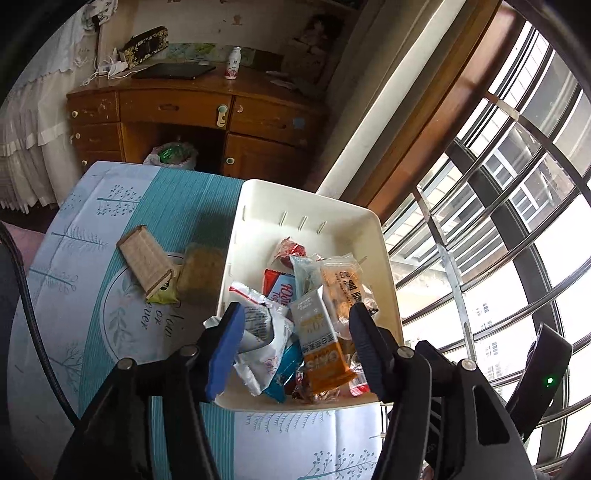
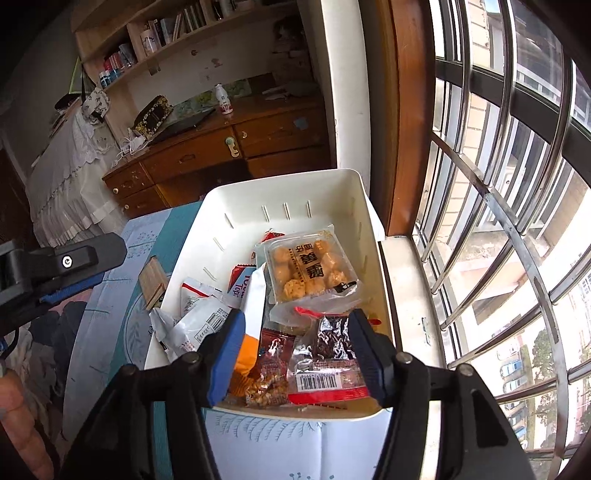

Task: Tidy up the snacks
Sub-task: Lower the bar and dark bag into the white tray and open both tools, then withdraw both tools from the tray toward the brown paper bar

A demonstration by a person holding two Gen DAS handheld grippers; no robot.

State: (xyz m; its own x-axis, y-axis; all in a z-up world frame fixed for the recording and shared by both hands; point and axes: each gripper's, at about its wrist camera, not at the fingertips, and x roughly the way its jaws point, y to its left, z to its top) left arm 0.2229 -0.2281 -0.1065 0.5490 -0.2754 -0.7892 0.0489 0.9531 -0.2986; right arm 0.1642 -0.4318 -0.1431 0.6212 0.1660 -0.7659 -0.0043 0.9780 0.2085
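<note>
White bin (image 1: 369, 229) at table edge nearest window, snack packets heaped loose inside, so sorting mostly done; slotted walls keep heap contained
Clear pack of round fried balls (image 2: 308, 267) flat on top of heap, far half of bin
White crinkled packet (image 1: 264, 332) and orange-and-white bar (image 1: 319, 339) leaning against each other in near half, looks dropped rather than arranged
Red-labelled packet with barcode (image 2: 327, 376) plus brown nut brittle pack (image 2: 269, 376) at near wall
Tan wafer pack (image 1: 146, 262) and round cake in clear wrap (image 1: 199, 273) outside bin, on cloth just beside its left wall, likely next to go in

Left gripper (image 1: 297, 321) over near half of bin, jaws parted about half, pads pressing nothing, packets merely visible between
Right gripper (image 2: 297, 326) same: half open above red packet and brittle, holding nothing

Surface: table under teal-and-white cloth (image 1: 92, 229) with tree print
Room: wooden desk (image 1: 192, 110) with drawers behind, white bottle (image 1: 232, 63) on it, barred window (image 2: 498, 184) to right, bookshelf (image 2: 166, 26) above desk
</note>
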